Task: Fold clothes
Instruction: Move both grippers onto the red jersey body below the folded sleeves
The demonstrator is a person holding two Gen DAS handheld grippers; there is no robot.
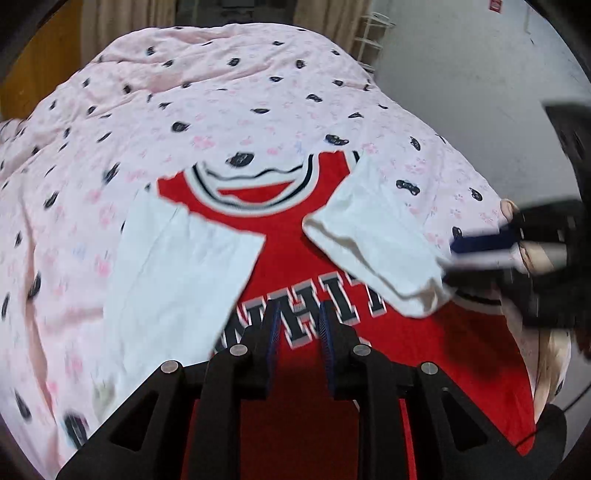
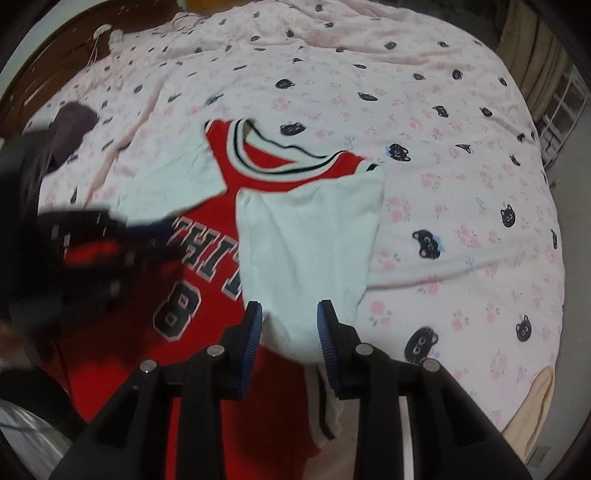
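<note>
Red jersey with white sleeves (image 1: 332, 258) lay flat on pink cat-print bedspread (image 1: 221, 110), sleeves folded inward. Left gripper (image 1: 299, 321) and right gripper (image 2: 290, 317) both slightly apart, holding nothing.

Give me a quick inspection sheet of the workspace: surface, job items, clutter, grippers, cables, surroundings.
Surface: bed with pink cat-print duvet, rumpled.
Job's things: red jersey lying flat, front up; both white sleeves folded inward over the chest.
Clutter: dark garment on the duvet at far left in the right wrist view.
Grippers: left gripper open over the jersey lettering, nothing between its fingers; right gripper open above the sleeve end, pads not pressing it.
Cables: thin white cord near the headboard.
Surroundings: curtains, white wire rack, grey wall.
</note>
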